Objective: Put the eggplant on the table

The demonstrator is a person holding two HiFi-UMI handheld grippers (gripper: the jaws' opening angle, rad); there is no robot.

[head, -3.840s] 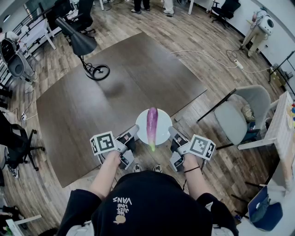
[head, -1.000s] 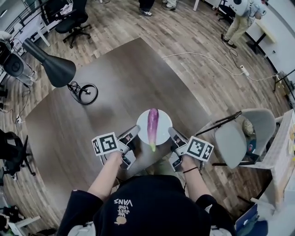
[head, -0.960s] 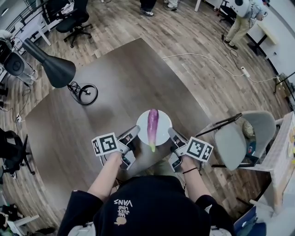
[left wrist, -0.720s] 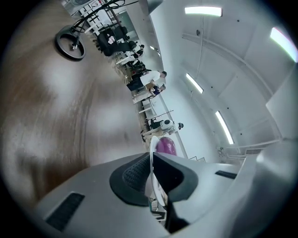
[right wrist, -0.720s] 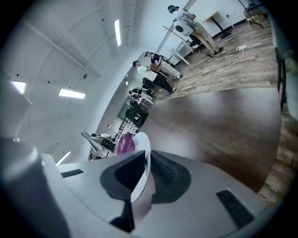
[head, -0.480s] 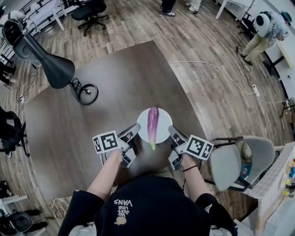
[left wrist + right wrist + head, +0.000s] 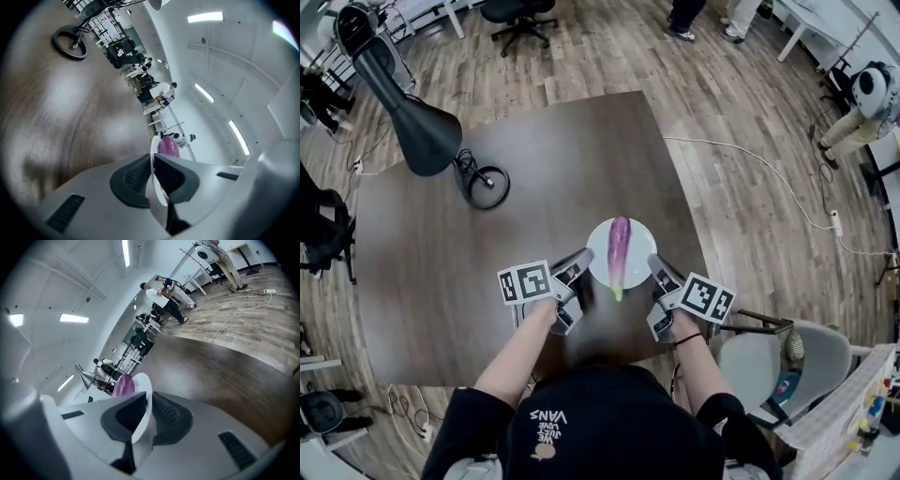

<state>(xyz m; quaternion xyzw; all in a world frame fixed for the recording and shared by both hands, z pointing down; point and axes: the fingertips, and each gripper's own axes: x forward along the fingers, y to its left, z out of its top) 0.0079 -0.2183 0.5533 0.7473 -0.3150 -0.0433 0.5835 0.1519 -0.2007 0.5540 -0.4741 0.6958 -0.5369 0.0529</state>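
Far to the left of the plate, the black lamp [image 7: 422, 131] is cut off at the top corner, and its cone-shaped shade hides a bit of the table [image 7: 534, 159] under it. The lamp's foot [image 7: 487, 187] is a thin black ring lying flat on the wood. The table is dark brown, smooth and a little shiny, with straight edges. Next comes the left gripper [image 7: 581, 258], grey plastic with black bumpy pads, clamped tight on the left rim of the plate [image 7: 598, 246]. From its own camera the plate [image 7: 154, 187] shows only as a thin white edge, and most of the eggplant [image 7: 168, 146] is hidden behind it. The plate is round, white and smooth. It sits over the table's near edge, but it is hard to tell if it touches the wood. The eggplant [image 7: 620, 242] lies along the middle of the plate, long, purple and glossy, with its green end toward the person. The right gripper [image 7: 656, 265] pinches the plate's right rim the same way, and its camera shows just a purple bump [image 7: 123, 384] above the white edge [image 7: 143, 413]. Farther right of the plate, a grey chair [image 7: 778, 361] is partly hidden behind the person's arm.
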